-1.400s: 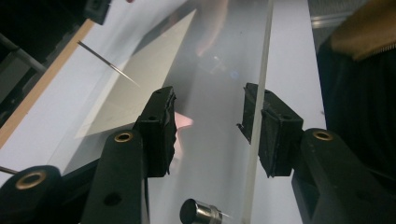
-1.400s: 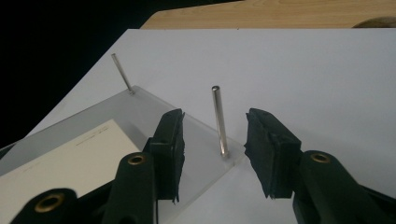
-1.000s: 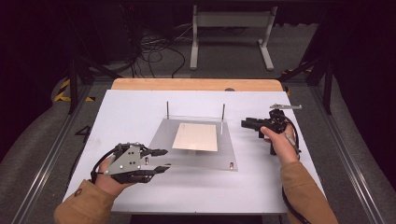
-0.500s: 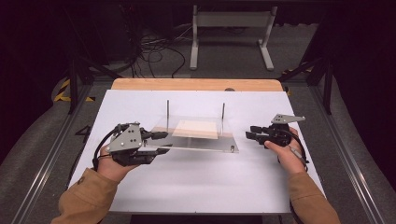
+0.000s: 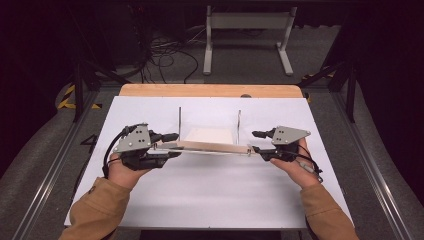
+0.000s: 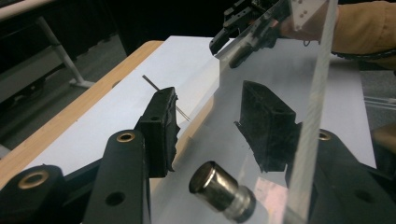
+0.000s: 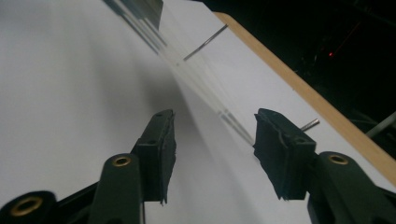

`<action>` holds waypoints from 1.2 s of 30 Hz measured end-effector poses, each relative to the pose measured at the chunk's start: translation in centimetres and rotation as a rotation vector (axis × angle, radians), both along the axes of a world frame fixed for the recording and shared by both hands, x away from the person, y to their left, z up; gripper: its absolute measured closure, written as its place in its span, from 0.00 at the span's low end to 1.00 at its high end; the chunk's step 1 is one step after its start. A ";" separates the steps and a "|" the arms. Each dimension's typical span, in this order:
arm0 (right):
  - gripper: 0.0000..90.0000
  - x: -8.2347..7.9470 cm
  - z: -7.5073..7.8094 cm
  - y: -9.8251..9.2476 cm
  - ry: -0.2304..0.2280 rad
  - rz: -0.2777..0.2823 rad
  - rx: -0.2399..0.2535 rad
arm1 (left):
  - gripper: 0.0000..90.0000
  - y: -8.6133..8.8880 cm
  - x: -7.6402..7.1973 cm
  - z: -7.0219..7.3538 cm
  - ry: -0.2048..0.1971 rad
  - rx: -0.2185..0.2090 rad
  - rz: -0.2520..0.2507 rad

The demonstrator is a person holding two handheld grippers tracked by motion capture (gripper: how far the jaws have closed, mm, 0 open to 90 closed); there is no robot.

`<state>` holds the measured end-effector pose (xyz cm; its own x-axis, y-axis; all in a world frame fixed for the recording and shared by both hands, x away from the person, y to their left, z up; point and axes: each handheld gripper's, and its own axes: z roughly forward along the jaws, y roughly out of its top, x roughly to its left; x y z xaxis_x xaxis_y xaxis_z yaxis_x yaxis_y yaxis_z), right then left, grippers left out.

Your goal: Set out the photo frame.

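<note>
Clear plate (image 5: 210, 146) w/ pins was seen raised off table centre, left gripper (image 5: 169, 145) clamped at 9 o'clock edge, right gripper (image 5: 257, 141) jaws just widened, loose astride 3 o'clock edge; re-grip judged req'd next.

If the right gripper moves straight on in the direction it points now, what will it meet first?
Most likely the clear plate: the right gripper has its jaws on either side of the plate's near edge, though depth is unclear.
</note>
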<state>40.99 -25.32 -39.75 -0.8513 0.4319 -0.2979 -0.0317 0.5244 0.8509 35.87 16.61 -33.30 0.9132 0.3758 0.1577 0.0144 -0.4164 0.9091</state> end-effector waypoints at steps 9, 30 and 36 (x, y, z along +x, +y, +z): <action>0.79 -0.9 1.4 2.2 -0.078 0.058 -0.022 | 0.62 0.4 0.4 -1.2 0.009 0.006 0.021; 0.78 -1.2 1.5 2.7 -0.076 0.063 -0.018 | 0.62 1.9 4.0 -6.8 -0.037 -0.001 0.138; 0.82 -1.5 2.0 3.2 -0.126 0.066 -0.047 | 0.65 1.5 3.7 -6.1 -0.109 0.026 0.181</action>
<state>39.45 -22.09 -37.73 -0.8317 0.3597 -0.4230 -0.1725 0.5568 0.8125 39.56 18.13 -39.36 0.8080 0.5270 0.2635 -0.0066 -0.4391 0.8984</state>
